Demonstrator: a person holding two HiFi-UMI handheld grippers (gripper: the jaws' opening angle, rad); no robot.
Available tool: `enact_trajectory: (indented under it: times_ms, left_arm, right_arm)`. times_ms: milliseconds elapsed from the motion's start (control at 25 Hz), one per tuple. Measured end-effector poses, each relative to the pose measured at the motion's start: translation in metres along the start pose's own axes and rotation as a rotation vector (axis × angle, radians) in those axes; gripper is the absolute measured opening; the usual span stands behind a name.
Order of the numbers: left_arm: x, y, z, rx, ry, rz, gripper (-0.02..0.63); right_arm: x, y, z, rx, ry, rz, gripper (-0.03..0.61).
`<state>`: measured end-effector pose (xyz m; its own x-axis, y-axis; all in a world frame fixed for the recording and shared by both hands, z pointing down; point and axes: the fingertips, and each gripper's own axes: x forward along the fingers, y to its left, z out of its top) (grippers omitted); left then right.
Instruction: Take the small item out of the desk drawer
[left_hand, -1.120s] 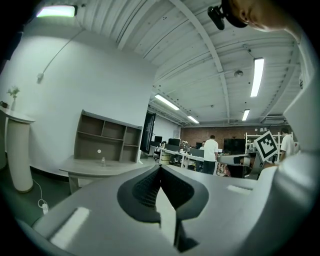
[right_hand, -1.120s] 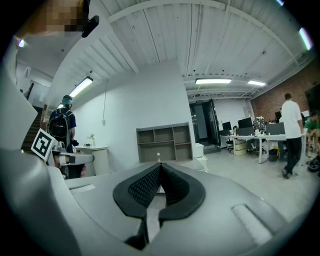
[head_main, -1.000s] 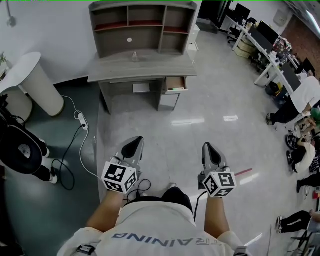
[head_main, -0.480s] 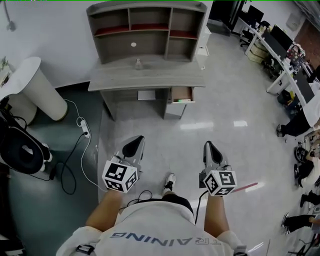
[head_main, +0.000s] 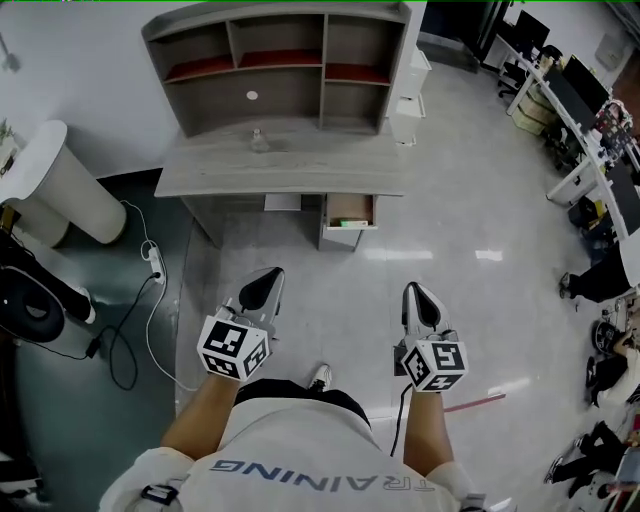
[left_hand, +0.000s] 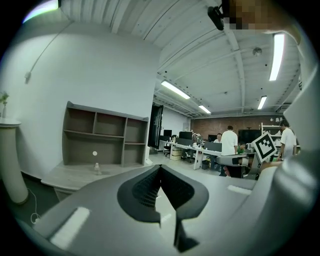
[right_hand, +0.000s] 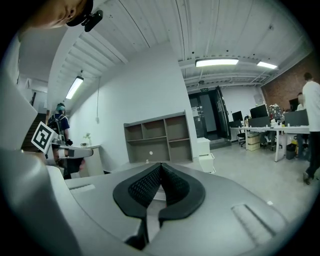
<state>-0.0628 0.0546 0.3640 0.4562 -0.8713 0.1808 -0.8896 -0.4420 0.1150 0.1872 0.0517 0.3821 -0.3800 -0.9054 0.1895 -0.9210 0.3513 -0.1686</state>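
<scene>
The person is standing well apart from the grey surface (head_main: 290, 165), so this is looking like the approach, with no reach begun yet. The drawer (head_main: 350, 209) under its right end is hanging open, and a small greenish item (head_main: 345, 223) is showing inside, too small to identify. The left claw (head_main: 262, 288) and right claw (head_main: 417, 298) are both pressing together on nothing. Next, one claw is needing to open and come down into the drawer
</scene>
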Motion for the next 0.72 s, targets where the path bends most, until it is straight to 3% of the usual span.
enact_trajectory:
  times_ms: [360, 720]
  left_arm:
    - [0.081, 0.003, 0.008, 0.02, 0.038, -0.024, 0.0]
    - [0.184, 0.057, 0.013, -0.008, 0.045, -0.131, 0.0]
  right_arm:
    - [0.055, -0.055, -0.005, 0.065, 0.024, -0.018, 0.014]
    - [0.136, -0.093, 0.003, 0.052, 0.048, -0.145, 0.014]
